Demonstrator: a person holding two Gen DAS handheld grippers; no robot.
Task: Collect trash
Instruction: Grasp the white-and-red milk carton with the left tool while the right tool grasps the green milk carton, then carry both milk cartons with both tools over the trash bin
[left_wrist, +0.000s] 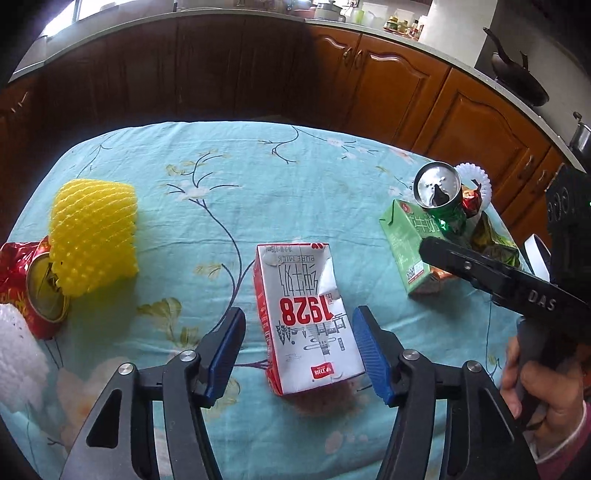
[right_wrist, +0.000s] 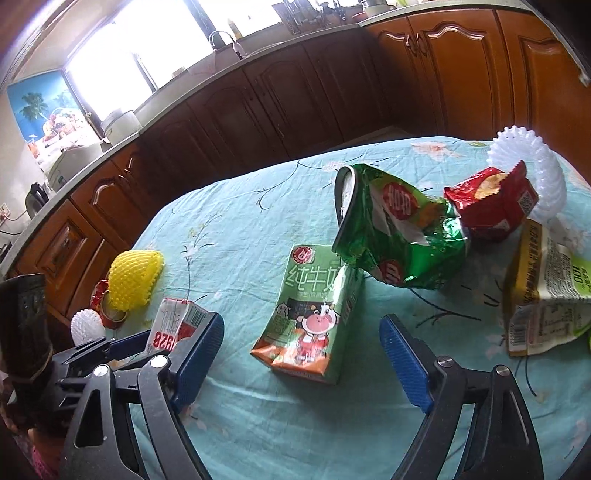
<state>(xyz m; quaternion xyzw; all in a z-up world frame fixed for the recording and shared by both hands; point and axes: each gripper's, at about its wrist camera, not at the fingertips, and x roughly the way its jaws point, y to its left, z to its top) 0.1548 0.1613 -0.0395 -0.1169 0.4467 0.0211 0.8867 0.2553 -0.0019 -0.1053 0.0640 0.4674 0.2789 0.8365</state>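
Two pairs of tongs hover over a bench (left_wrist: 258, 177) draped in a turquoise floral cloth and strewn with trash. In the left wrist view, the left tongs (left_wrist: 299, 343) stand open astride a dented white and red milk carton (left_wrist: 306, 321) marked "1928", which lies flat at lower centre; a blue pad sits just beside each long edge, neither one pressing on it. At the left edge of that frame a yellow foam fruit net (left_wrist: 94, 236) leans against a red can (left_wrist: 40, 291) lying on its side, with a white foam net (left_wrist: 18, 354) below it. At the right, a person's hand (left_wrist: 546, 384) grips the black handle of the other tool. In the right wrist view, the right tongs (right_wrist: 301, 350) gape wide and empty, with a green milk carton (right_wrist: 314, 314) bearing a cartoon cow lying between and just beyond the blue pads, untouched. Behind it, at upper centre, a crumpled green snack bag (right_wrist: 402, 236) rests against a silver-topped can (right_wrist: 345, 206). To the right sit a red snack wrapper (right_wrist: 491, 206), a white foam fruit net (right_wrist: 535, 173) and, at the right edge, a yellow and white packet (right_wrist: 546, 291). Brown wooden cabinets (right_wrist: 461, 66) run along the back.
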